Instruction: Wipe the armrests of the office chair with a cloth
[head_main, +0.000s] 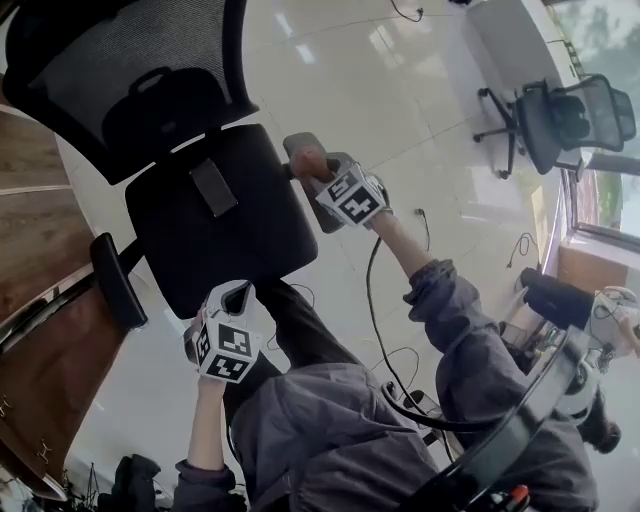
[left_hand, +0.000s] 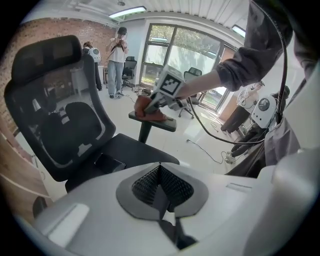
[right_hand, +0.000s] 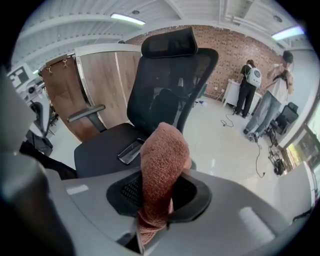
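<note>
The head view shows a black office chair (head_main: 215, 225) on a shiny floor (head_main: 330, 60). The right gripper (head_main: 325, 178) holds a brown cloth (head_main: 303, 158) down on one armrest (left_hand: 156, 122). Its fingers are shut tight on the cloth. The left gripper (head_main: 232, 300) is just in front of the seat. Its fingers are closed together with nothing between them. A phone (head_main: 213, 187) lies on the seat.

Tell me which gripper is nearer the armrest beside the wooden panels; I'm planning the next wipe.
Left. The left gripper hovers off the seat's front edge, near that armrest; the right gripper is across the seat, holding the cloth on the other armrest.
</note>
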